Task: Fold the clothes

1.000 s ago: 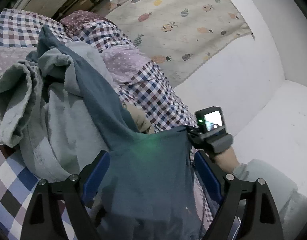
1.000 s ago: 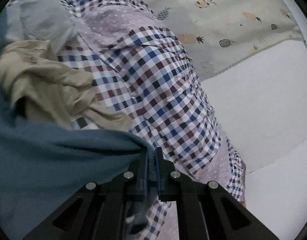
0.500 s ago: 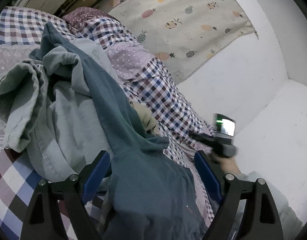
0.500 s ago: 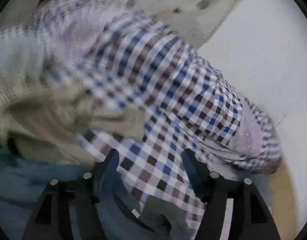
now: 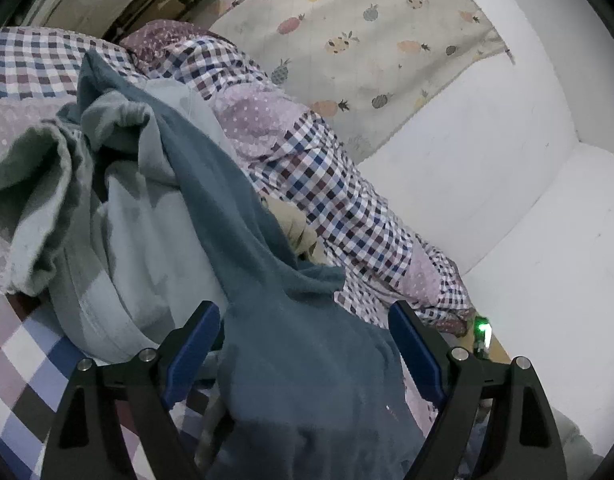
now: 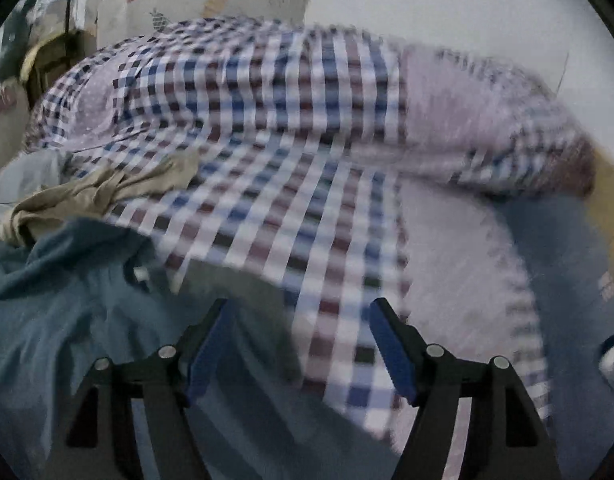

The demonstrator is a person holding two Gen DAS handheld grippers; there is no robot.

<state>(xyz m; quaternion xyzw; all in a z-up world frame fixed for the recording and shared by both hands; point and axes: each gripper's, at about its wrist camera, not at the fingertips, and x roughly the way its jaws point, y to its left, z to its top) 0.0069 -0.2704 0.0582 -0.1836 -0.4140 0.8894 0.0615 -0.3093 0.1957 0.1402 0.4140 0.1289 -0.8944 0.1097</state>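
From my left wrist camera I see the whole heap on the bed [image 5: 23,68]: the teal garment [image 5: 235,216] drapes over a pale grey-blue garment [image 5: 147,240] and runs down between the wide-spread fingers of my left hand-held gripper [image 5: 303,352], which grips nothing. The green light of my right hand-held gripper [image 5: 482,332] shows low at the bed's right edge, by the white wall [image 5: 487,160].

My right wrist camera, blurred, instead shows the checked quilt [image 6: 287,160] broadside, a crumpled beige garment [image 6: 95,196] on it and the teal garment [image 6: 67,288] at lower left; my right hand-held gripper [image 6: 299,344] stands wide open.

A second ago that right hand-held gripper was pinched shut on the teal cloth's edge; it has since let go and swung away along the quilt. The teal cloth has slumped lower over the heap.
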